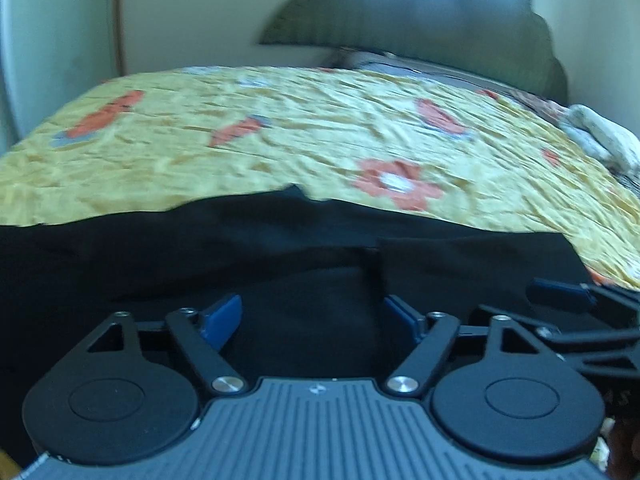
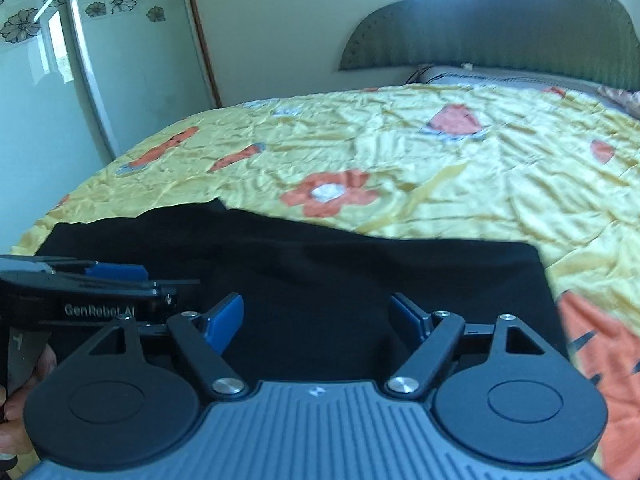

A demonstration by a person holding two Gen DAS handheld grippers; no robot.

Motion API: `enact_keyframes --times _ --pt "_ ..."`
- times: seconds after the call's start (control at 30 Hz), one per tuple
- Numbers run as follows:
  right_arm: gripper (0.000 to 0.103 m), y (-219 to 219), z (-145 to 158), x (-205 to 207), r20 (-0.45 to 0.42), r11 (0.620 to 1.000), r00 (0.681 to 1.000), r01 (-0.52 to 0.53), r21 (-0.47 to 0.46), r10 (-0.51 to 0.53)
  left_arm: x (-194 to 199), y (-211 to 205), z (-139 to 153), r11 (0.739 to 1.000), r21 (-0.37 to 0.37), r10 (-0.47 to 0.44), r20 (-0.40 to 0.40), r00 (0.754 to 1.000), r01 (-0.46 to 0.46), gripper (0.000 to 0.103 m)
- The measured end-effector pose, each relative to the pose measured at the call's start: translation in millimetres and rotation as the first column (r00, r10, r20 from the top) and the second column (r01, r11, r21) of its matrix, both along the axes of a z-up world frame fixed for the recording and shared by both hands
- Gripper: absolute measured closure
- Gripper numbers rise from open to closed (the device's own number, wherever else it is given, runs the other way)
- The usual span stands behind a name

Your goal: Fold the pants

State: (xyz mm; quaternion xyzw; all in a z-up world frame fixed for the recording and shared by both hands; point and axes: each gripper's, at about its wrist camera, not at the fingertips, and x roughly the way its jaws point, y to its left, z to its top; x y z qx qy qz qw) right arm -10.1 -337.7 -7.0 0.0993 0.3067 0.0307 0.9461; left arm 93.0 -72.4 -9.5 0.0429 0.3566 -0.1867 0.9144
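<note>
Black pants (image 1: 280,248) lie flat across the near part of a bed, a fold edge running across them; they also show in the right wrist view (image 2: 320,264). My left gripper (image 1: 312,312) is open, its blue pads wide apart just above the near part of the pants, holding nothing. My right gripper (image 2: 316,312) is also open and empty, over the pants near their right end. The two grippers sit side by side: the right one shows at the right edge of the left wrist view (image 1: 560,292), and the left one at the left edge of the right wrist view (image 2: 116,272).
The bed has a yellow cover with orange flowers (image 2: 400,152). A green padded headboard (image 2: 500,28) stands at the far end. A pale rolled cloth (image 1: 600,136) lies at the bed's right side. A mirrored wardrobe door (image 2: 60,60) stands left of the bed.
</note>
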Motion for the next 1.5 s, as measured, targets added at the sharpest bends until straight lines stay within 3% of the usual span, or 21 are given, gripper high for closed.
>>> enact_keyframes --times 0.07,0.1,0.33,0.57,0.7,0.8,1.0,1.17,1.5 --pt "0.021 9.3 -1.7 2.0 -0.002 1.0 1.0 -0.023 0.011 0.023 2.7 13.8 0.4 0.999 0.007 0.046 0.01 0.999 -0.046 0.014" --pt "0.015 14.9 -2.6 3.9 -0.009 0.999 0.999 -0.035 0.006 0.035 4.7 20.2 -0.2 0.997 0.012 0.07 0.009 0.998 -0.07 0.011" --pt "0.001 38.9 -15.4 9.2 -0.004 0.996 1.0 -0.016 -0.089 0.016 20.0 61.5 -8.0 0.98 0.03 0.194 0.008 0.981 -0.195 0.004" --pt "0.0 45.4 -21.4 6.5 0.013 0.991 1.0 0.003 -0.131 -0.001 17.6 53.9 -16.8 0.981 0.113 0.152 0.07 0.986 -0.159 0.0" --pt "0.0 46.2 -15.8 5.3 -0.012 0.994 1.0 0.0 -0.11 -0.001 17.6 54.6 -18.7 0.982 0.102 0.152 0.072 0.986 -0.159 0.0" --pt "0.0 53.8 -1.5 0.2 0.027 0.994 0.999 -0.035 -0.103 0.038 19.6 57.2 -18.6 0.984 0.089 0.149 0.06 0.987 -0.154 0.0" --pt "0.0 100.3 22.8 -14.8 0.127 0.947 0.976 -0.133 -0.292 0.176 18.3 58.6 -16.2 0.985 0.089 0.143 0.048 0.989 -0.147 0.0" --pt "0.0 137.1 26.5 -18.7 0.143 0.894 0.959 -0.168 -0.415 0.246 14.0 64.6 -14.2 0.98 0.105 0.16 0.069 0.985 -0.166 0.001" --pt "0.0 152.7 26.1 -23.8 0.175 0.882 0.951 -0.153 -0.445 0.253 10.8 81.1 -3.0 0.978 0.093 0.18 0.058 0.982 -0.185 0.001"
